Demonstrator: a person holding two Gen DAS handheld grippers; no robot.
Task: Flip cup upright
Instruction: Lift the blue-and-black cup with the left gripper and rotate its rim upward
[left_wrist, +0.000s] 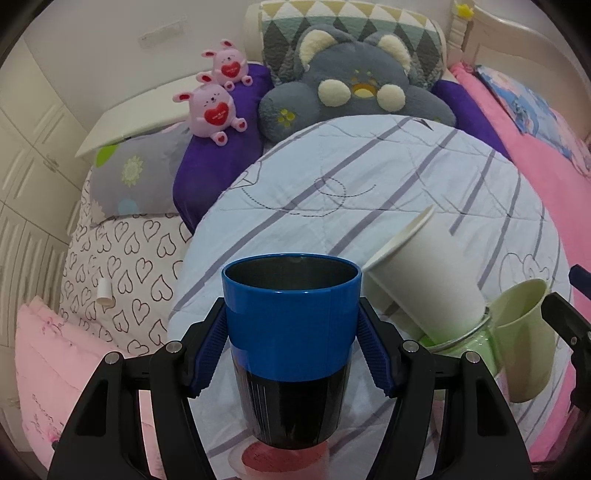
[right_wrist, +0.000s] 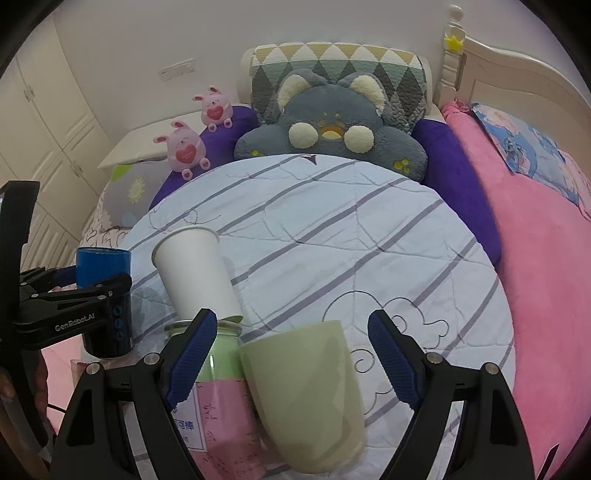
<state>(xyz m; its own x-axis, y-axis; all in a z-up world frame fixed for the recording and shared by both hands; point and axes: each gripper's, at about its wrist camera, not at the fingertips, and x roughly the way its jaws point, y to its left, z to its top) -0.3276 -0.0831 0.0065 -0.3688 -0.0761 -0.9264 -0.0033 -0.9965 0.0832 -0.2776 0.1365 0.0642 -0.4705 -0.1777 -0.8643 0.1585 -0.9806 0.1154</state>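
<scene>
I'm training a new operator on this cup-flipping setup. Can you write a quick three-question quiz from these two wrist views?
1. True or false: the blue cup stands mouth-up between the left gripper fingers.
2. What does the white paper cup lean on: (a) glass jar, (b) grey plush, (c) a book?
3. Fill in: the right gripper is ____ around the pale green cup.

Key: 1 true; 2 a; 3 open.

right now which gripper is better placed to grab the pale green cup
Right. The right gripper is open with the pale green cup between its fingers, while the left gripper is occupied with the blue cup.
</scene>
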